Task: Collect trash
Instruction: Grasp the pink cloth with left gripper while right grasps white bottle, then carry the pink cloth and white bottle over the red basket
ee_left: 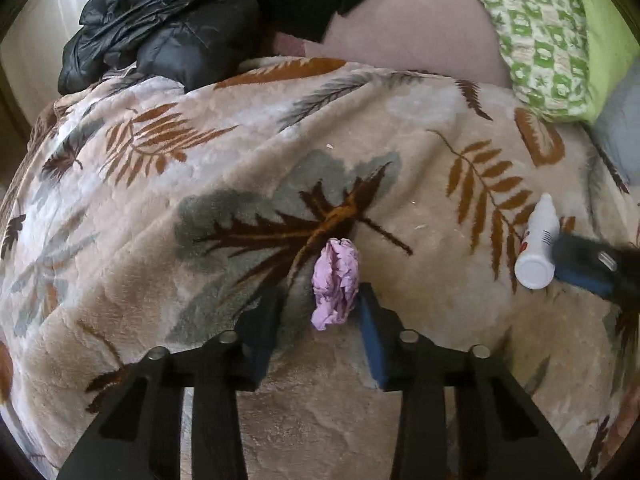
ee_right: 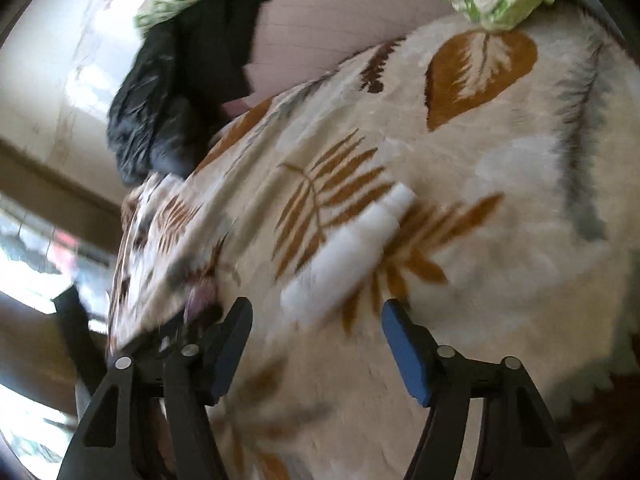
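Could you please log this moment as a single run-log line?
left gripper: open, around purple wad | right gripper: open, nearing white bottle | surface: leaf blanket | nothing gripped yet

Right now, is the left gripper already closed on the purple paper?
No, the left gripper is open, and the purple paper lies between its fingers on the blanket.

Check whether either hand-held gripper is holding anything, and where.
Neither holds anything. The left hand-held gripper is open around the purple wad; the right hand-held gripper is open before the white bottle.
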The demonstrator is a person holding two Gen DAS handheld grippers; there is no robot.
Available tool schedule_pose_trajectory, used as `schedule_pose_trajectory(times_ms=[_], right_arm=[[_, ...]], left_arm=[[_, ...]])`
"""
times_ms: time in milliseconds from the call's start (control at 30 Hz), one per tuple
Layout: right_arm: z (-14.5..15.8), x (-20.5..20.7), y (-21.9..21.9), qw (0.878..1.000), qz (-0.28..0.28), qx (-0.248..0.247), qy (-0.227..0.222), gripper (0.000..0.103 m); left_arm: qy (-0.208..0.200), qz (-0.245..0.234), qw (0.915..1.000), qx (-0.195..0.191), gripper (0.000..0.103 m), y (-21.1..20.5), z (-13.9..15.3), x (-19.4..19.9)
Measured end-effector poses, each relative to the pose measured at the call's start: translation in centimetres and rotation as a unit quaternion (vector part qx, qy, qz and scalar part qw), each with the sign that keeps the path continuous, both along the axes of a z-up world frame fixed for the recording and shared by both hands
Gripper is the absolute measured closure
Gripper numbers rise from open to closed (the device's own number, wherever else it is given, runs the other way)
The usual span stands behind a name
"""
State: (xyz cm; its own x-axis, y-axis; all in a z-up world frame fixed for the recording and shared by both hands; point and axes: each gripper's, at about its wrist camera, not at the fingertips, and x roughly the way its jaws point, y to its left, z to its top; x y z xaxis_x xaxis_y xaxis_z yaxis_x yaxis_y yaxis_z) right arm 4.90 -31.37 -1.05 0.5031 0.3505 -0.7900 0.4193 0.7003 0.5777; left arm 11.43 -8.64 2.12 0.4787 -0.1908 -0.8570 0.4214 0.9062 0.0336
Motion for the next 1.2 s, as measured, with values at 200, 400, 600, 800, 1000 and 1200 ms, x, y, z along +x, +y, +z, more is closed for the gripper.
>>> schedule_pose_trajectory(times_ms=[200, 400, 600, 800, 1000, 1200], right_arm=[[0.0, 3.0, 1.5, 0.998, 0.006, -0.067, 0.016, 0.034], [0.0, 2.9, 1.8, 0.99, 0.029, -0.134, 0.026, 0.07], [0.3, 1.5, 1.4, 0.991, 0.04, -0.13, 0.016, 0.071], [0.8, -0.4, 1.4, 0.992, 0.047, -0.115, 0.01, 0.071], [1.7, -3.5, 0.8, 0.994, 0.048, -0.095, 0.004, 0.071], [3.0, -7.5, 0.7, 0.995, 0.043, -0.086, -0.003, 0.071]], left_arm=[[0.012, 0.002, 0.9994, -0.032, 0.059, 0.7, 0.2, 0.4], [0.01, -0.017, 0.9969, -0.076, 0.032, 2.0, 2.0, -0.7], [0.0, 0.007, 0.9975, -0.07, 0.025, 1.3, 2.7, 0.6], [0.009, -0.008, 0.9999, 0.003, 0.066, -2.2, -0.1, 1.0], [-0.006, 0.008, 0.9998, -0.017, 0.083, -1.1, 1.8, -0.8], [-0.021, 0.009, 0.9996, -0.014, 0.083, 0.0, 4.2, -5.0]])
